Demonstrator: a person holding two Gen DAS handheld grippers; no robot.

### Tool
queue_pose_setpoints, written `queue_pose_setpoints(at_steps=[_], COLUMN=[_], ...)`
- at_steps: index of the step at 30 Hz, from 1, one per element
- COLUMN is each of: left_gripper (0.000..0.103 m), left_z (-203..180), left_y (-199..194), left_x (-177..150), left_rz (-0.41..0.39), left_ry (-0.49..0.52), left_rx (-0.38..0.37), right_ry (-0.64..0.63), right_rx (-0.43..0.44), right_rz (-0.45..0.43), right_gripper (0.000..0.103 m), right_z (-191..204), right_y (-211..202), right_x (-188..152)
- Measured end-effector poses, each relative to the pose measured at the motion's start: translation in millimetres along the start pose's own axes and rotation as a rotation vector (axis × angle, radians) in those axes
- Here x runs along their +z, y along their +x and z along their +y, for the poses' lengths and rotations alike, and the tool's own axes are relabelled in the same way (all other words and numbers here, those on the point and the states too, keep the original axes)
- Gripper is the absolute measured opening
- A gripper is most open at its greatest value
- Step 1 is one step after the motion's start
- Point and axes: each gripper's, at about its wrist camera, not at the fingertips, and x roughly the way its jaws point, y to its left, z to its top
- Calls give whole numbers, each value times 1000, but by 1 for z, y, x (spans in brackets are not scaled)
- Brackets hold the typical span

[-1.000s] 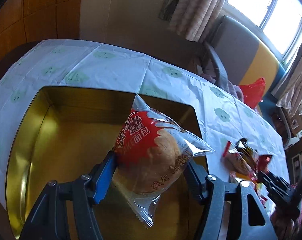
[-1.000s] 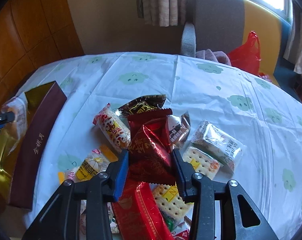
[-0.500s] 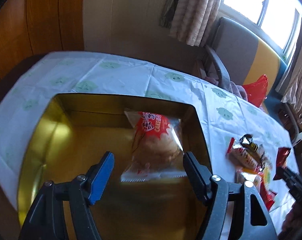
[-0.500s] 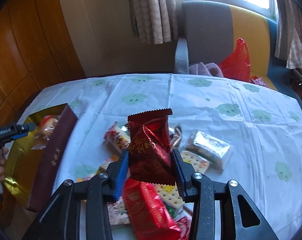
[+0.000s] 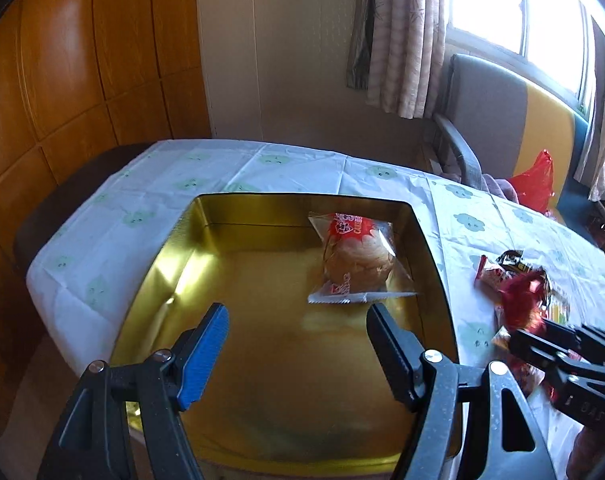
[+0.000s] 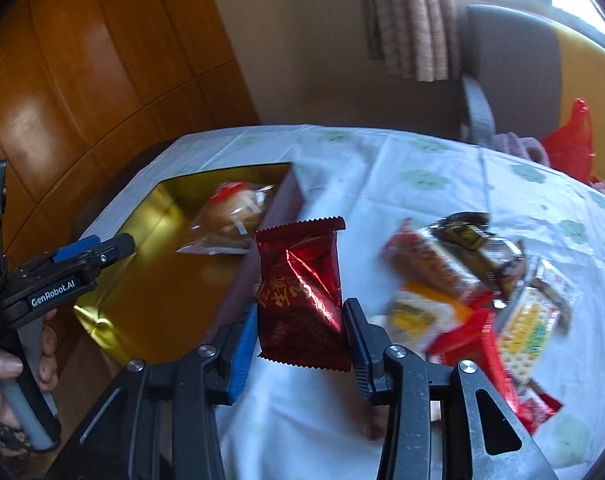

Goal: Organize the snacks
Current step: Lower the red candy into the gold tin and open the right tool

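Note:
A gold tin box stands on the table at the left. A bread bun in a clear and red wrapper lies inside it near the far right corner; it also shows in the right wrist view. My left gripper is open and empty above the box, pulled back from the bun. My right gripper is shut on a dark red foil snack packet and holds it above the table beside the box's right wall. The right gripper also shows in the left wrist view.
A pile of several wrapped snacks lies on the white tablecloth to the right of the box. A grey and yellow chair with a red bag stands behind the table. Wood panelling is at the left.
My left gripper opened, dropped the bun into the gold box and drew back and up. My right gripper lifted the red packet off the pile and carried it left toward the box.

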Motion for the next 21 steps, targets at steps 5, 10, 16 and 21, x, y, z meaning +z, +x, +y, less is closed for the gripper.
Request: queue_pose_setpoints(at_steps=[5, 10, 16, 21], left_gripper=[73, 73, 73, 73], left_z=[6, 12, 19, 24], left_y=[-9, -11, -12, -10], left_x=[-8, -14, -21, -26], left_rz=[-6, 3, 6, 21], left_ry=[4, -10, -19, -22], left_rx=[5, 4, 11, 11], right_ry=[-36, -53, -47, -45], right_rx=[54, 61, 54, 11], right_rz=[23, 55, 90, 86], right_gripper=[43, 43, 45, 48], right_z=[29, 47, 57, 61], right_y=[14, 29, 51, 62], right_x=[5, 13, 24, 29])
